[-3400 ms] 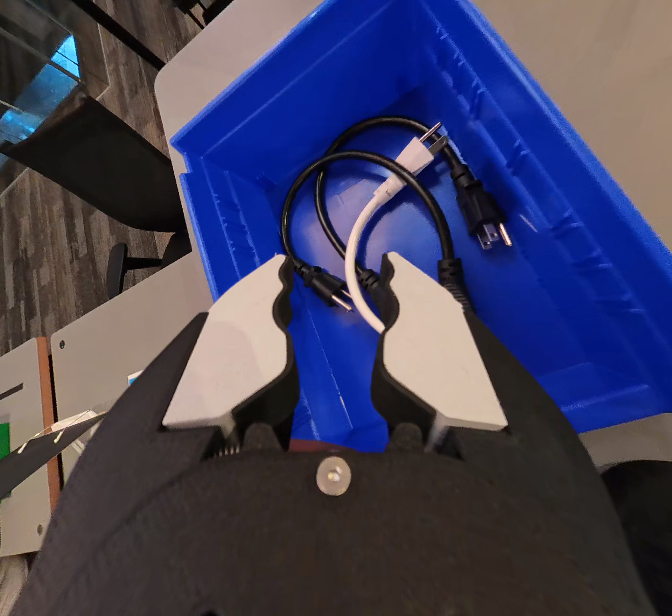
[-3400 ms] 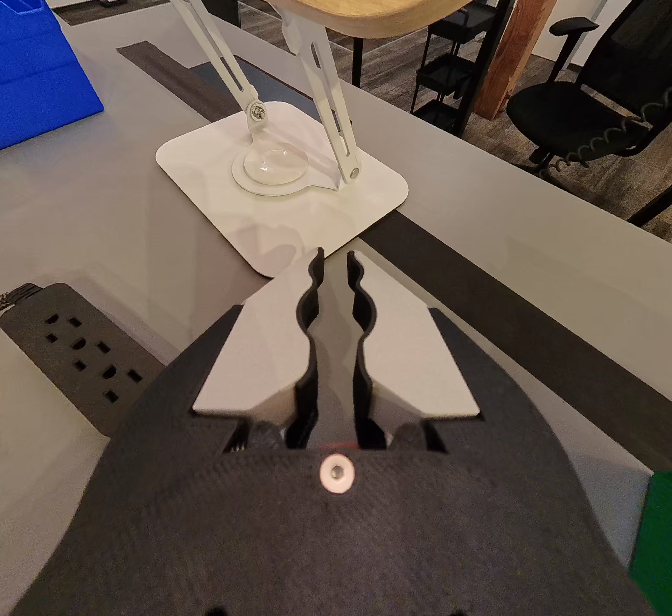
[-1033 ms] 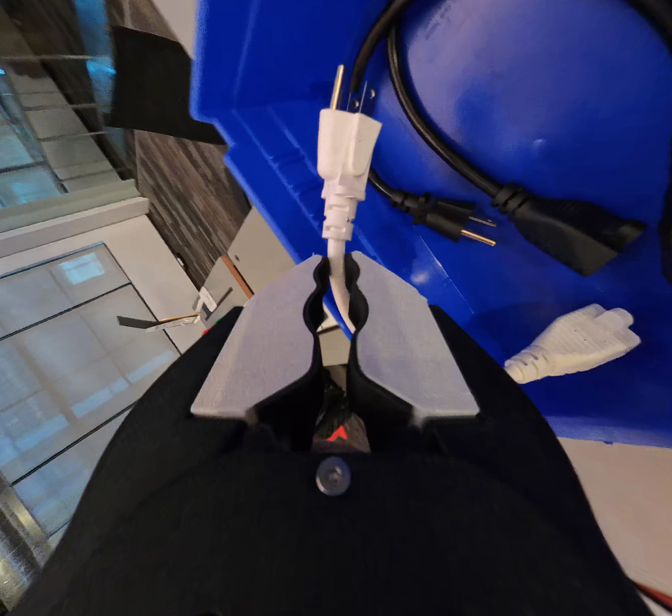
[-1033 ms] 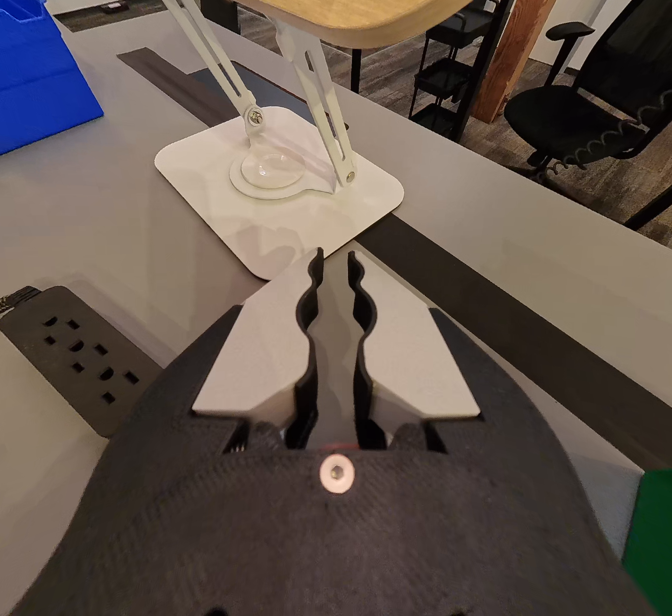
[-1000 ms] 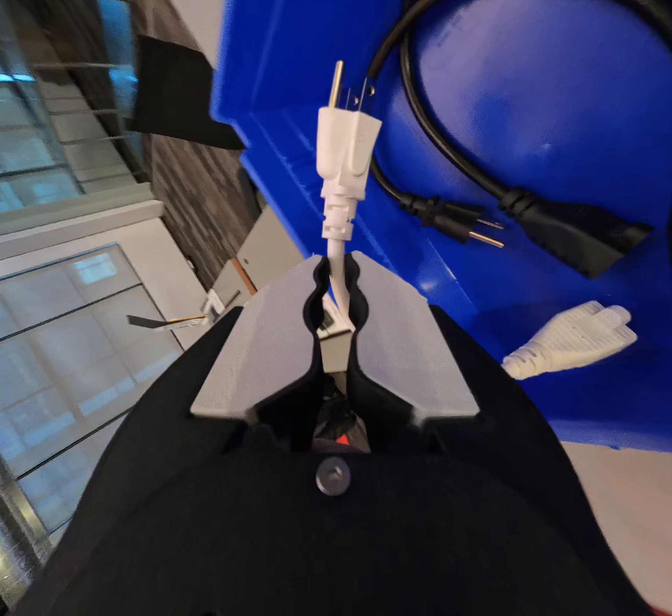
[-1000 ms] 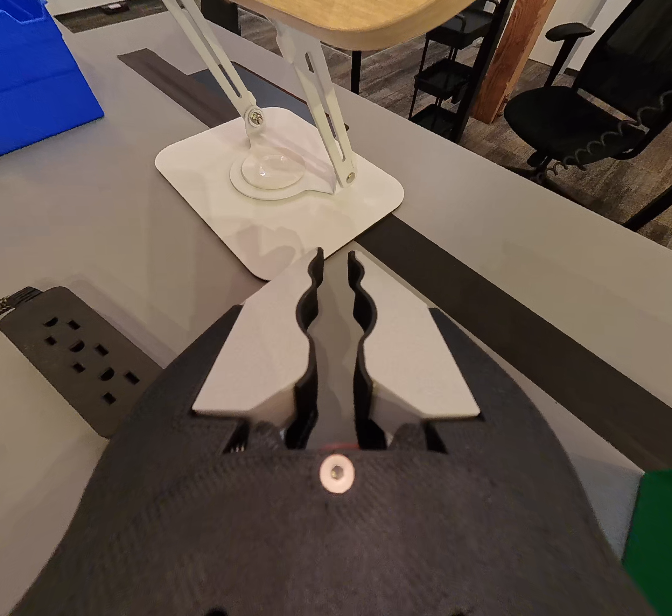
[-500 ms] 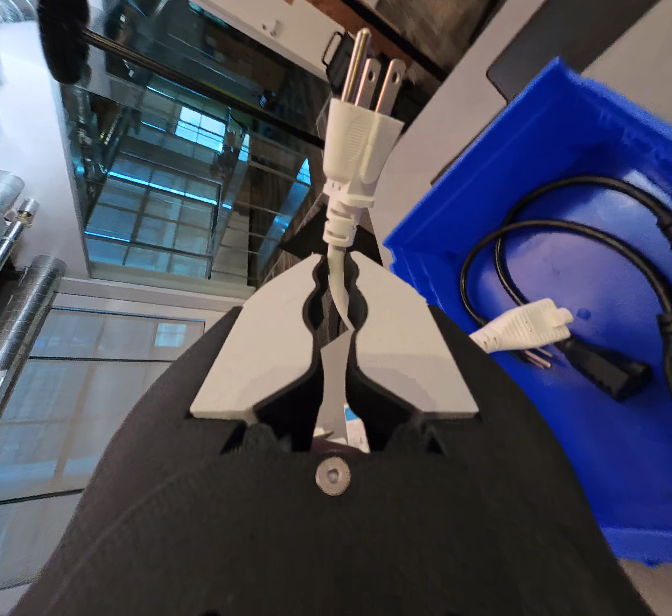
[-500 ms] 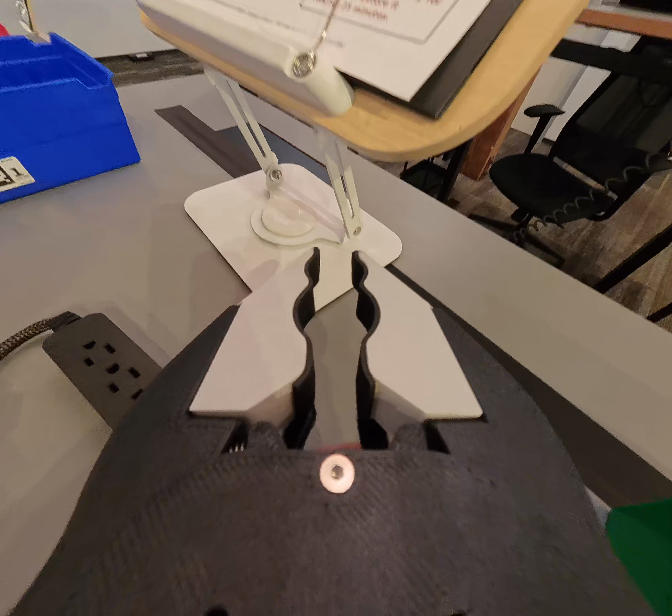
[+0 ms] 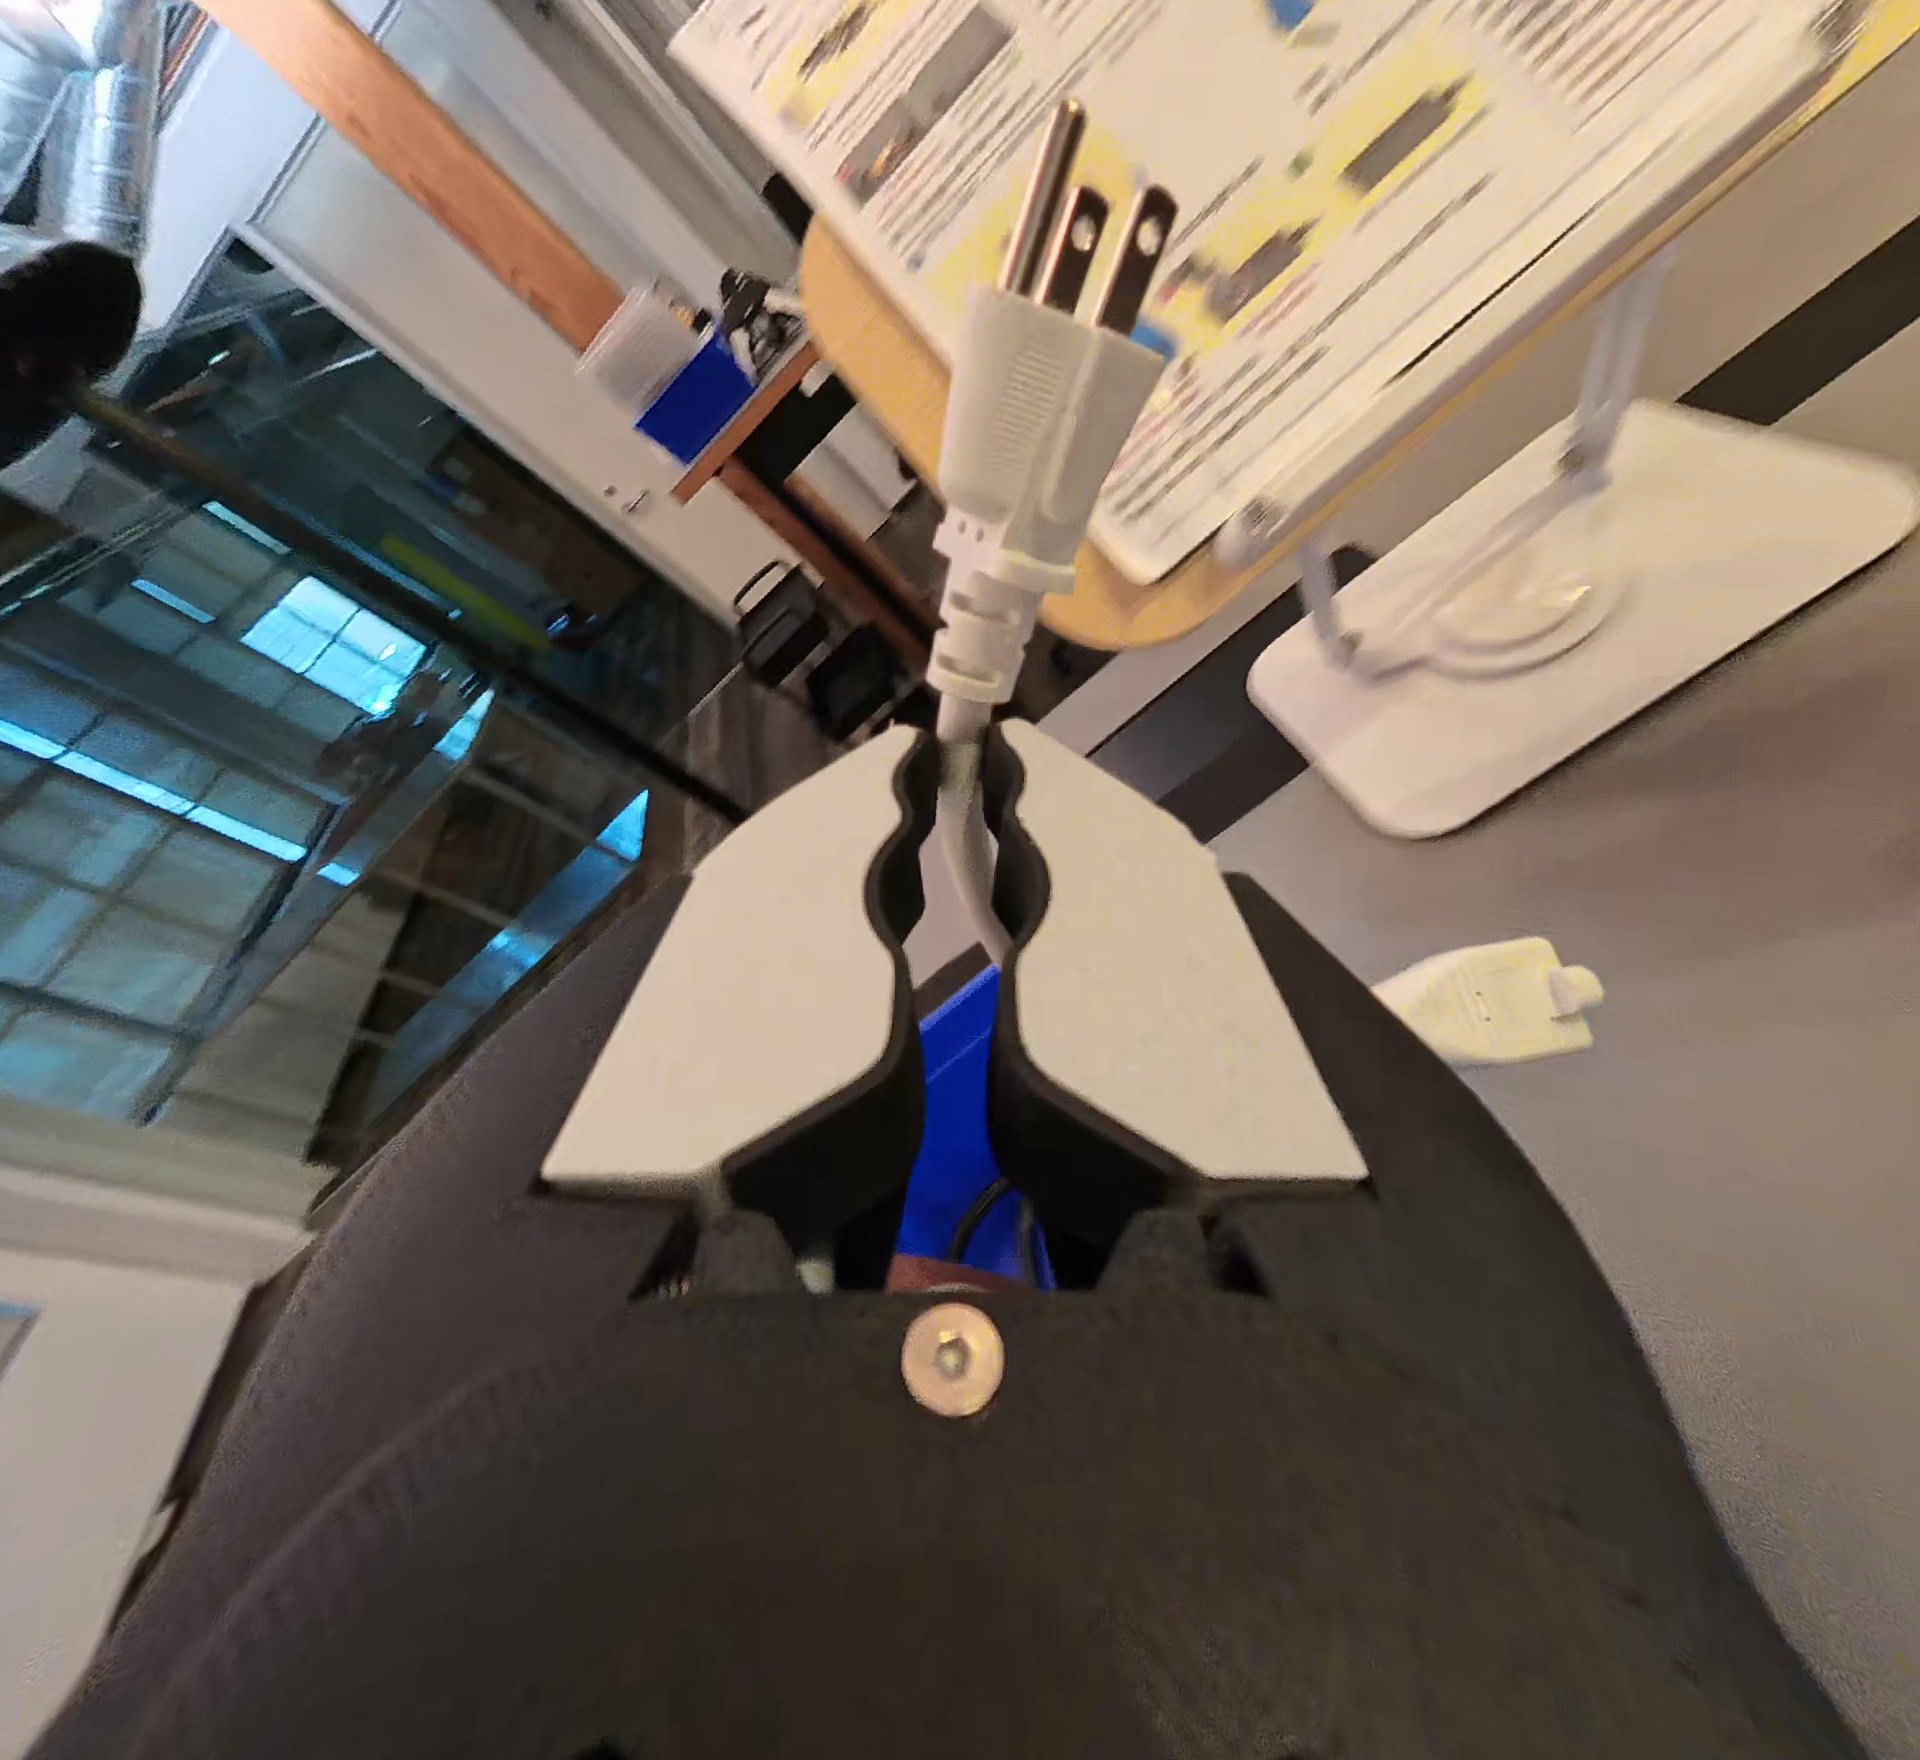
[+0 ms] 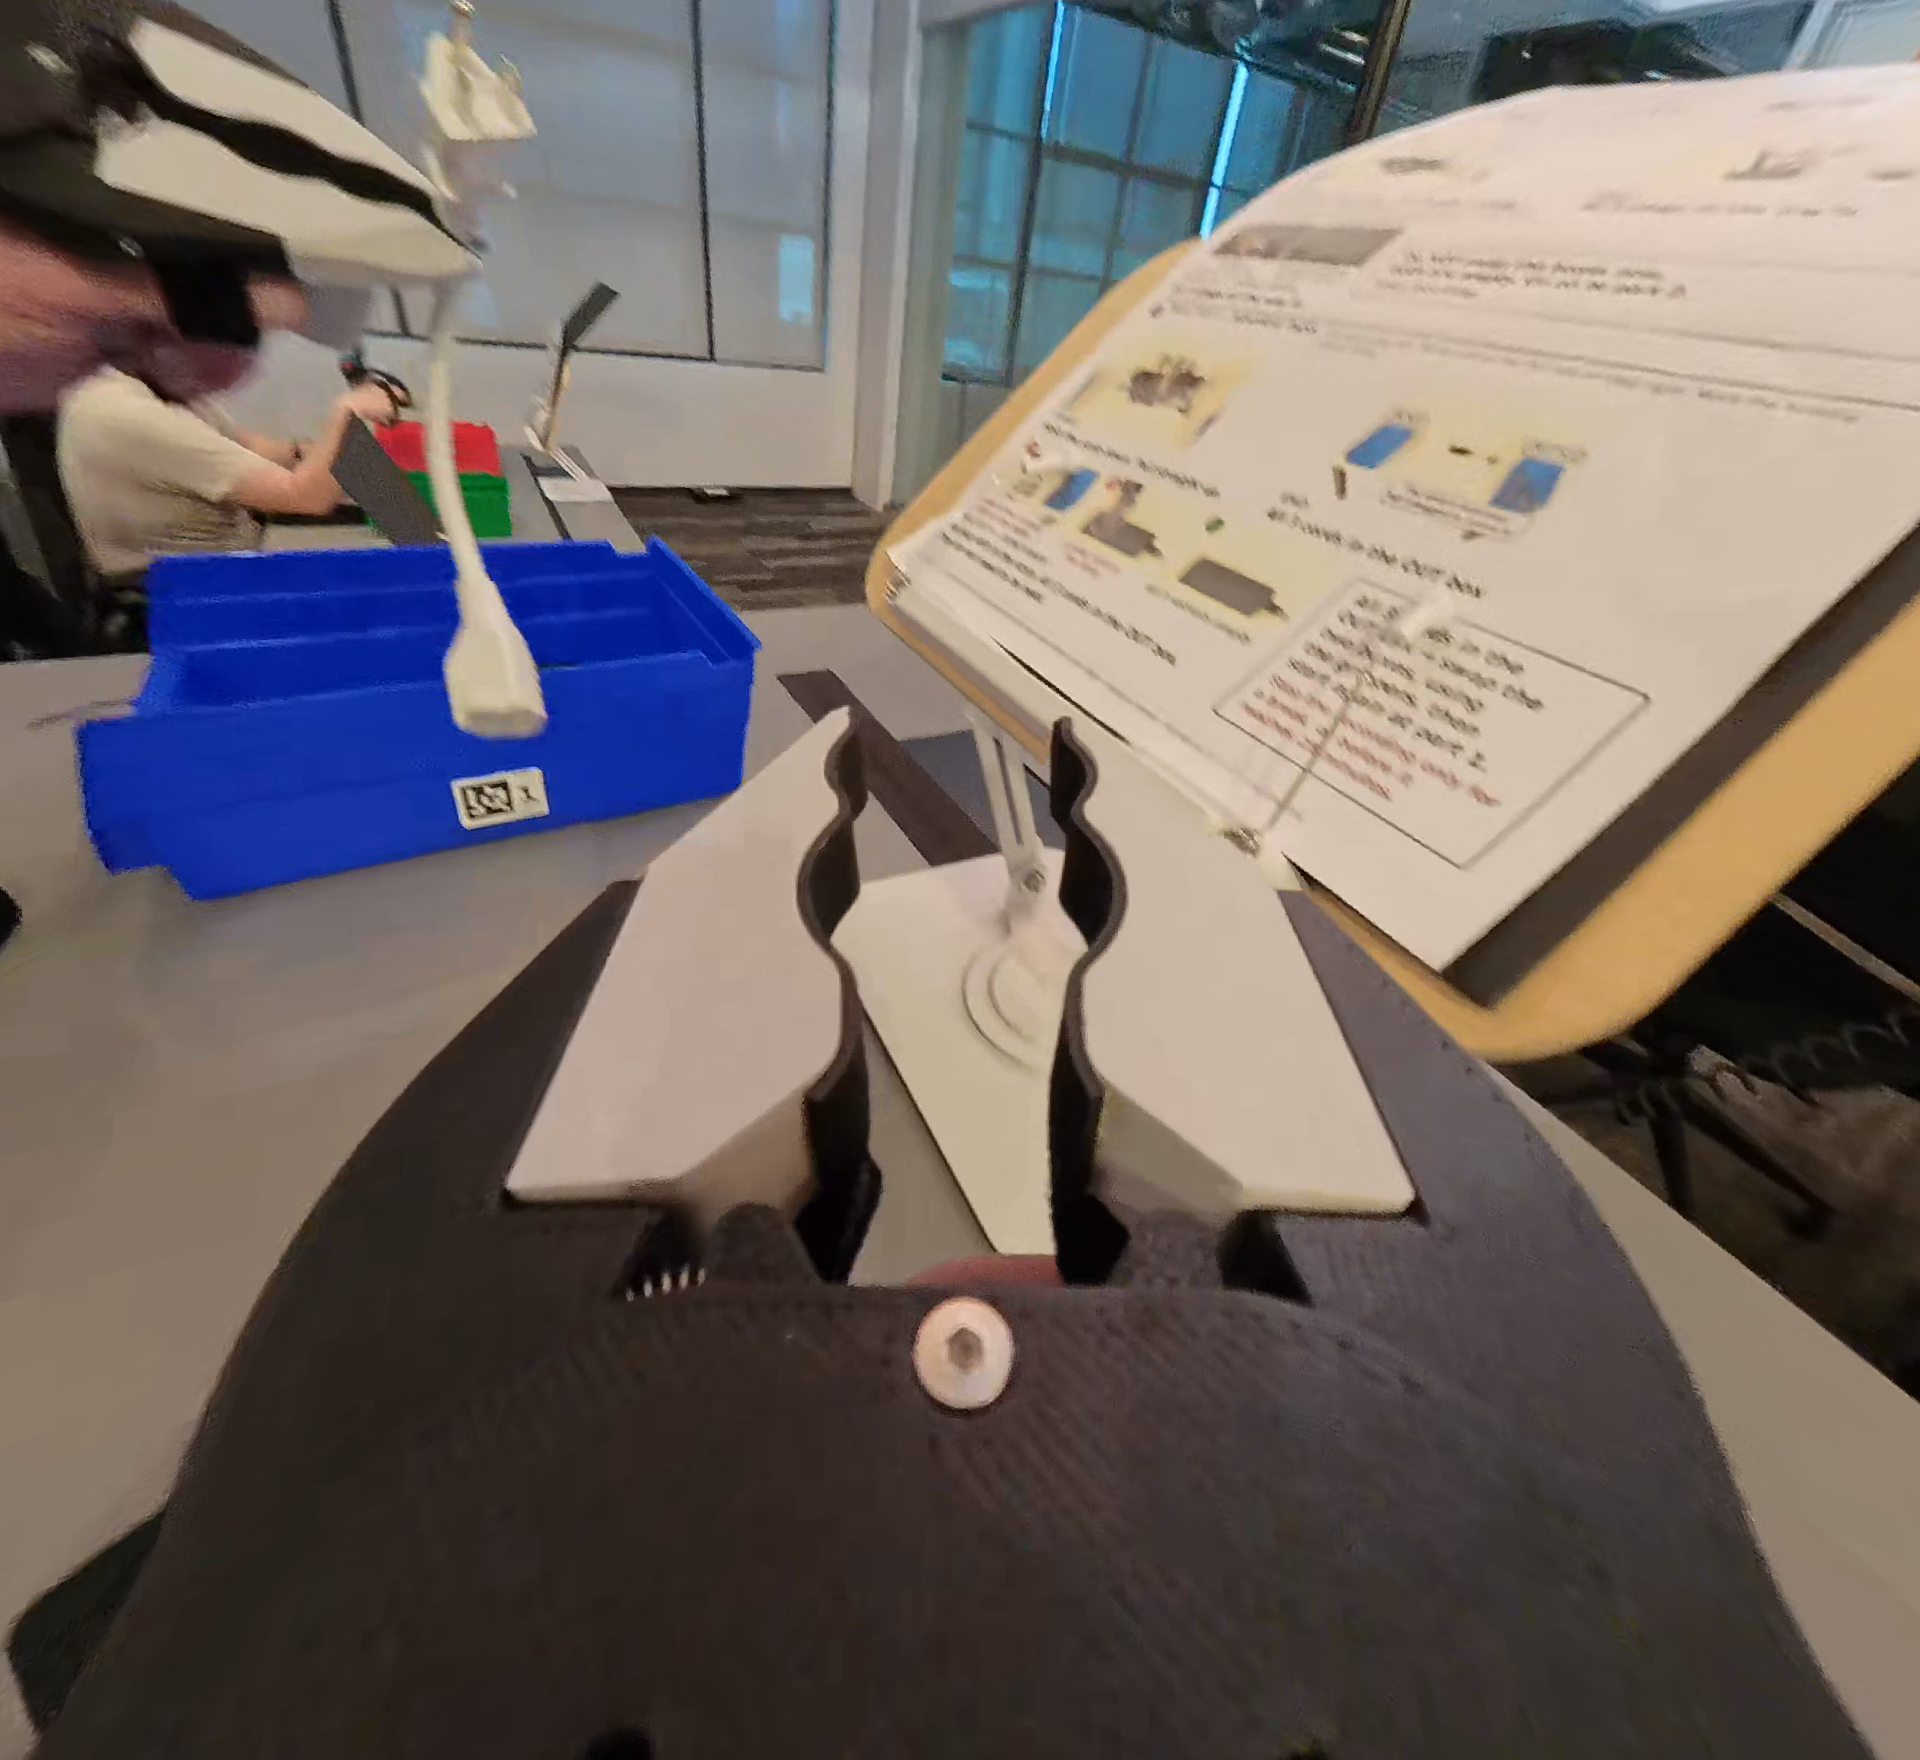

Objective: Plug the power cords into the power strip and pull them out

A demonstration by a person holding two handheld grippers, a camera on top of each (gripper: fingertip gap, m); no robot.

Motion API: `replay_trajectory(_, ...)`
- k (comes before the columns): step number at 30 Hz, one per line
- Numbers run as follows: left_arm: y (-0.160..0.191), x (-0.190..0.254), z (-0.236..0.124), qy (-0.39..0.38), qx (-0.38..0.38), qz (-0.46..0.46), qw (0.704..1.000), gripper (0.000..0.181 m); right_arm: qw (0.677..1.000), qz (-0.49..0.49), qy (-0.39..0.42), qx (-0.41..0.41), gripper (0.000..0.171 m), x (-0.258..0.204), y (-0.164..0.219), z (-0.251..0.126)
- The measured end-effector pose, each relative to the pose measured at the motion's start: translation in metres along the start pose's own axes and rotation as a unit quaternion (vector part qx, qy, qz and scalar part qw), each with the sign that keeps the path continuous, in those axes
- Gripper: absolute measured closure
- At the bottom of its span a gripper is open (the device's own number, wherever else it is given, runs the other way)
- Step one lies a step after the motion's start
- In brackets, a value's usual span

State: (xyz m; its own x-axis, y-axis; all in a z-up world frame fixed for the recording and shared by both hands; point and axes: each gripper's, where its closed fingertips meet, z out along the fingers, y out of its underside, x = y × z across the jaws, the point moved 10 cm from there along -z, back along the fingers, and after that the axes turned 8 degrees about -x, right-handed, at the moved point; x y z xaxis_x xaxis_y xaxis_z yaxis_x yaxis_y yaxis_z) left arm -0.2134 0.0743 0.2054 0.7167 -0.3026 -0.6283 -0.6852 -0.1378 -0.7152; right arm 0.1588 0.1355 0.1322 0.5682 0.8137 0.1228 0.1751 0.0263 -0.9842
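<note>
Grey surface (image 10: 260, 1035) carries a blue bin (image 10: 416, 702). Left hand-held gripper (image 9: 956, 765) is clamped on the white power cord (image 9: 966, 837), raised above the bin, plug prongs upward, socket end dangling. Right hand-held gripper (image 10: 951, 754) is parted, empty.

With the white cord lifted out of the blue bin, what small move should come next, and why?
Probably bring the open right gripper to the white three-prong plug. The left gripper pinches only the white cord below it, so the plug looks poorly braced for insertion.
</note>
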Motion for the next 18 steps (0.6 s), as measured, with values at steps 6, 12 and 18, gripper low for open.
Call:
replay_trajectory(6, -0.029, 0.055, 0.026, 0.070, 0.039, -0.010, 0.997, 0.174, 0.998, 0.013, -0.045, 0.046, 0.128, -0.018, -0.018, 0.006)
replay_trajectory(12, -0.044, 0.095, 0.048, 0.104, 0.018, 0.035, 0.994, 0.174, 0.995, -0.097, 0.014, 0.015, 0.120, -0.033, -0.023, 0.011)
replay_trajectory(18, -0.055, 0.105, 0.058, 0.165, 0.031, -0.020, 0.986, 0.174, 0.996, -0.088, -0.011, 0.025, 0.121, -0.048, -0.032, 0.018)
